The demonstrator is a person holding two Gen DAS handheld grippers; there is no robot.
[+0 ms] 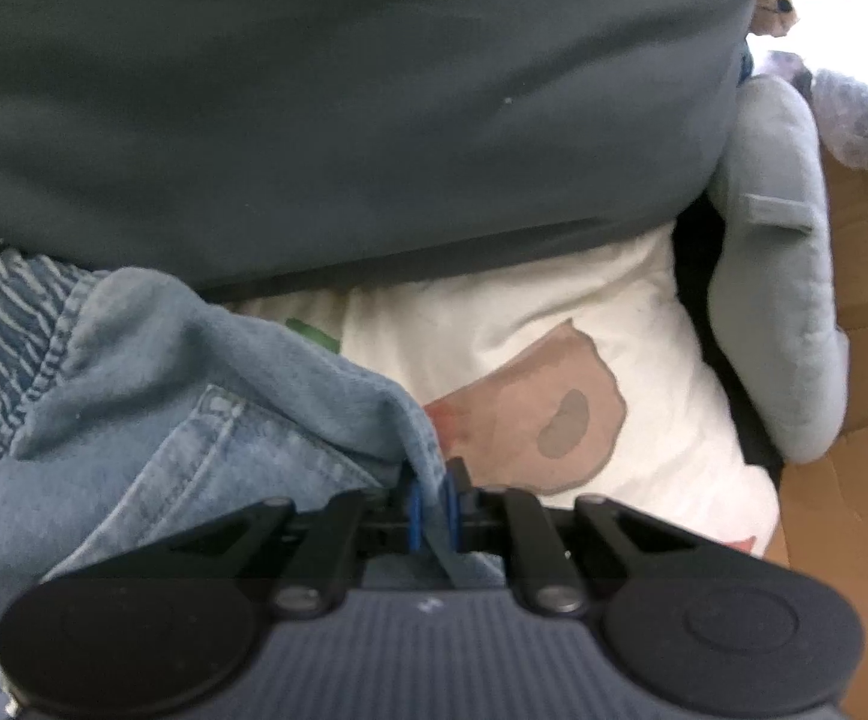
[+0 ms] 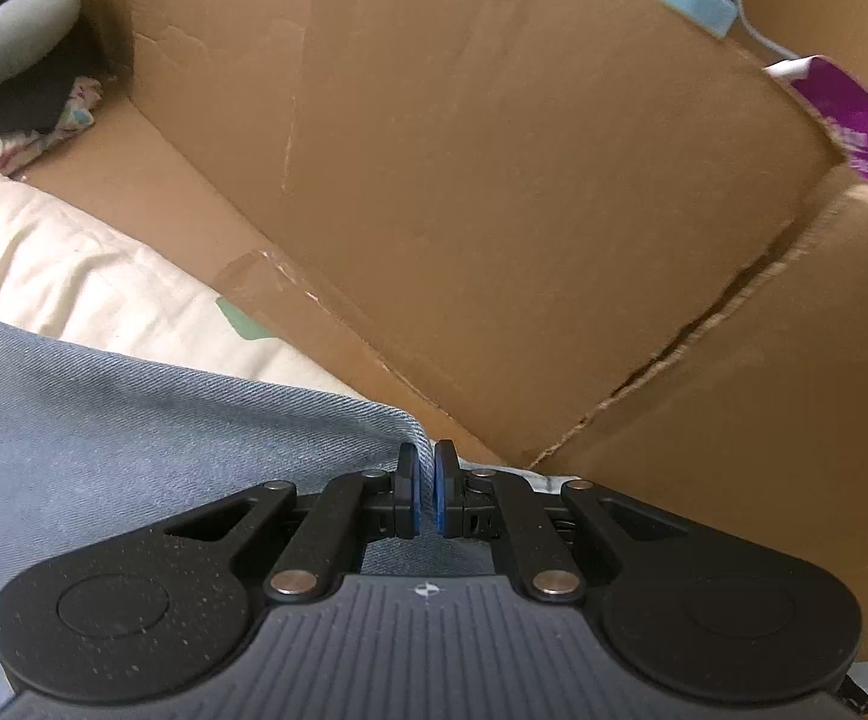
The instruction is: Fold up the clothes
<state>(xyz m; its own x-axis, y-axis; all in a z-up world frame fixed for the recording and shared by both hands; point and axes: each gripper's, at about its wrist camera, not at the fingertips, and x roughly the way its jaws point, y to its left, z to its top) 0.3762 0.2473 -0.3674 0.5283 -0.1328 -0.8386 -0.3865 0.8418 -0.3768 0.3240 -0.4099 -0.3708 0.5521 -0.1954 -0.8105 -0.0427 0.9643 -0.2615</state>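
While the light-blue denim garment (image 1: 206, 420) spreads leftward, its edges are pinched in both closed grippers, left gripper (image 1: 432, 501) and right gripper (image 2: 426, 495).

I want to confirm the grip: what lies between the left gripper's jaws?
In the left wrist view, a fold of the blue denim garment is pinched in the left gripper.
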